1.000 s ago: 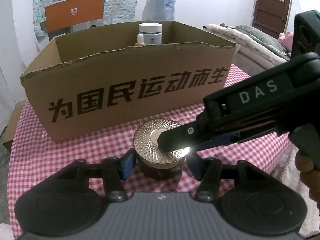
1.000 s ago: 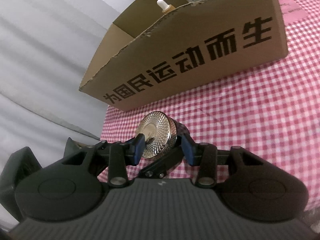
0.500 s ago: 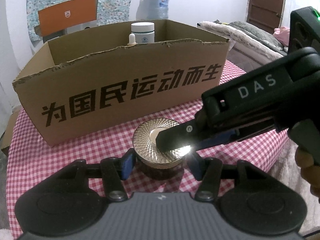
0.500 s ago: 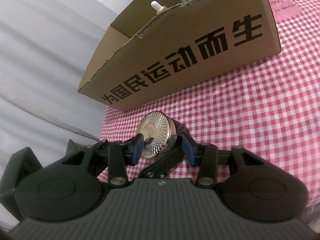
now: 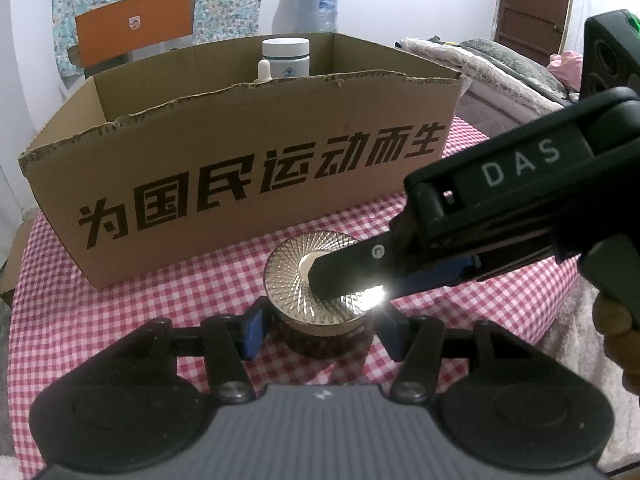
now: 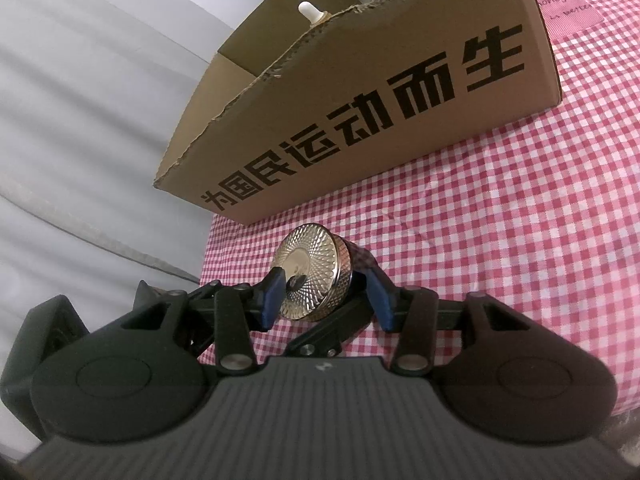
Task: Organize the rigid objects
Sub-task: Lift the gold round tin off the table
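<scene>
Cardboard box (image 5: 240,152) at the back of the desk (image 5: 140,312), on red-and-white checked cloth, open top, black print on the front wall. Already loaded with two items: white-capped bottle (image 5: 285,58) standing upright, dropper bottle (image 5: 264,70) just in front of it, only its tip showing over the torn rim. Counting those as done. Still outside: dark glass jar (image 5: 288,280) with a faceted metal lid, upright on the cloth just in front of the box, near the middle of the front wall, not touching it. Left gripper (image 5: 320,332) straddling the jar, blue fingers (image 5: 254,330) closed onto both sides just under the lid, looks like a firm hold; glare on the lid edge hiding the right-hand contact, so calling that a judgement. Right gripper (image 6: 324,300) coming in from the side, rolled over, part-way open: one finger lying flat across the lid top, other finger off to the side and clear of the glass, nothing clamped. Reads as a handover or steadying step, with the left side carrying the load. Remaining as far as visible: lift the jar over the front wall, set it down beside the two bottles, plenty of free floor in the box. No other loose items in either view, so probably the last piece, roughly two thirds through. Cannot confirm anything outside these two views.
</scene>
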Demonstrator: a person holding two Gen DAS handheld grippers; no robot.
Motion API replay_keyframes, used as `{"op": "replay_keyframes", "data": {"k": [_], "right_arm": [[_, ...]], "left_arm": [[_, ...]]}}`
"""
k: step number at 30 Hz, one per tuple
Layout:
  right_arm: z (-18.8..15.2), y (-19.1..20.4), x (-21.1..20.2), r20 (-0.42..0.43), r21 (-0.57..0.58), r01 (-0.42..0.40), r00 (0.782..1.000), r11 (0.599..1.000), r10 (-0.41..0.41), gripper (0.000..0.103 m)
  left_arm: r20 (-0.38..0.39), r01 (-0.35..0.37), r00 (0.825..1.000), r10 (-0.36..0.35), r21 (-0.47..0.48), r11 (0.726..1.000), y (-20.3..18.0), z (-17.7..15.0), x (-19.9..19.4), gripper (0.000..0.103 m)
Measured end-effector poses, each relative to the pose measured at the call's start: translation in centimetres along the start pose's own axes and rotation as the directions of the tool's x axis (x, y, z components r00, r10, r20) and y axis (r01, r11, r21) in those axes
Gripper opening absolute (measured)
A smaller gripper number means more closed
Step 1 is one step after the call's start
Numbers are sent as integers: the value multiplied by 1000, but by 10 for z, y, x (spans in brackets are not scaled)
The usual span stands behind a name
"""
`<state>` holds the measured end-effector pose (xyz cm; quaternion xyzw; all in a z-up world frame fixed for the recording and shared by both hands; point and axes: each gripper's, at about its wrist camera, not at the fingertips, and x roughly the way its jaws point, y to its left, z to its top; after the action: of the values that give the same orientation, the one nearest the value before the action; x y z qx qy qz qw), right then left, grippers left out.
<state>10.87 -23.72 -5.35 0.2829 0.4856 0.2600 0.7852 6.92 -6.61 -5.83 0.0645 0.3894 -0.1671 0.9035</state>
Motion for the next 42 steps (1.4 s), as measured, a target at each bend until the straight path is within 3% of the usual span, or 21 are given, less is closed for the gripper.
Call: {"op": "replay_keyframes", "data": {"k": [12,20,42], "right_arm": [[0,1,3,5,-4,5,1000,1000,-5,46],[-1,-4,5,9,21,-7,1000,1000,7,53],[-2,0,2,21,12,11,1000,1000,-12,53]], "left_arm": [[7,0,1000,0,-2,1000,-1,-1,1,57],[-3,-16,1000,16,3,1000,-3,1,6,57],[7,3,1000,-2,-33,999,-2,2,4,56]]}}
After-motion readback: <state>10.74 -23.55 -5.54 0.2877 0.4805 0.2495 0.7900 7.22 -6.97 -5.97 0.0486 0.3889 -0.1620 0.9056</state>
